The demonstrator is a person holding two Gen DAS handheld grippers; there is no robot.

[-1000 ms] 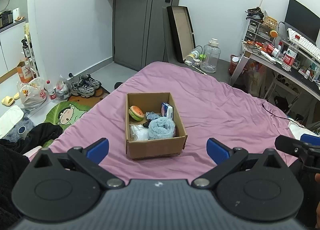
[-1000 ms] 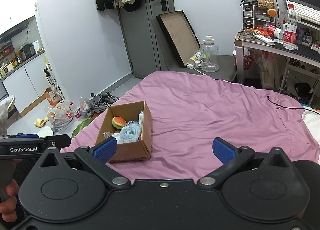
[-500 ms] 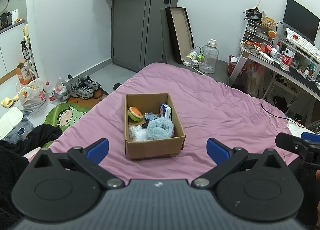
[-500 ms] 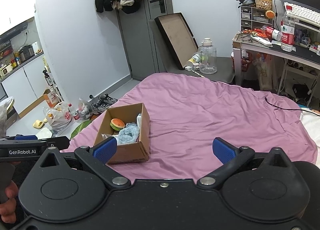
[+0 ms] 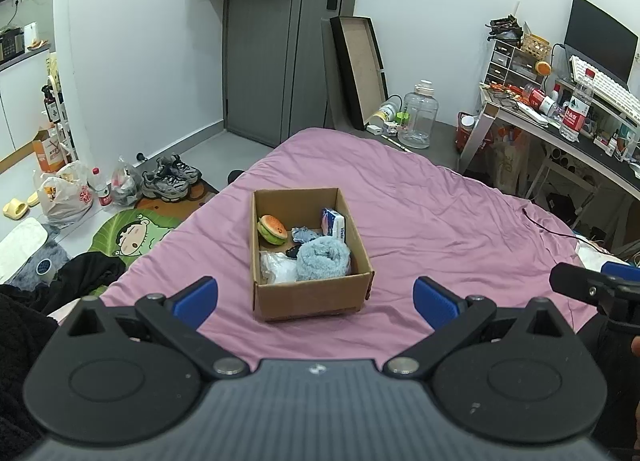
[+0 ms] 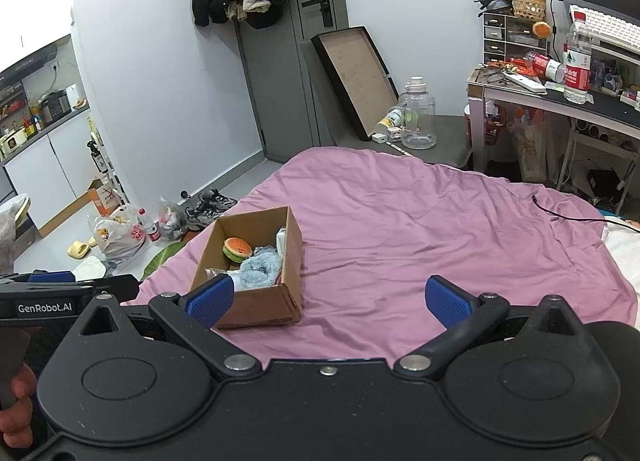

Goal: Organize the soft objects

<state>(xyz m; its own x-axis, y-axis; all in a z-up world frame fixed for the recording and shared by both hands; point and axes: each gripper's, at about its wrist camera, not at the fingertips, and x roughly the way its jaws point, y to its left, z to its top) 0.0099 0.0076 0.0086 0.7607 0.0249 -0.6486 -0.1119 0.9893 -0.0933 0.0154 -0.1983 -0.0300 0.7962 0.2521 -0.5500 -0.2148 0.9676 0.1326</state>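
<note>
An open cardboard box (image 5: 312, 303) (image 6: 260, 307) sits on the pink bed. Inside lie a burger-shaped plush (image 5: 273, 229) (image 6: 237, 249), a rolled light-blue fluffy towel (image 5: 323, 260) (image 6: 260, 269), a clear plastic bag (image 5: 276, 268), a small blue-white tissue pack (image 5: 334, 224) and a dark small item. My left gripper (image 5: 315, 297) is open and empty, hovering just short of the box. My right gripper (image 6: 328, 299) is open and empty, to the right of the box and above bare sheet.
The pink bed sheet (image 6: 420, 229) spreads wide to the right of the box. A black cable (image 6: 560, 213) lies at the bed's right edge. Shoes (image 5: 172, 177), bags and a green mat (image 5: 132, 237) lie on the floor at left. A cluttered desk (image 5: 568, 129) stands at right.
Both grippers have drawn back and risen slightly, so the box sits a little farther off in both views. Both stay open and empty.
</note>
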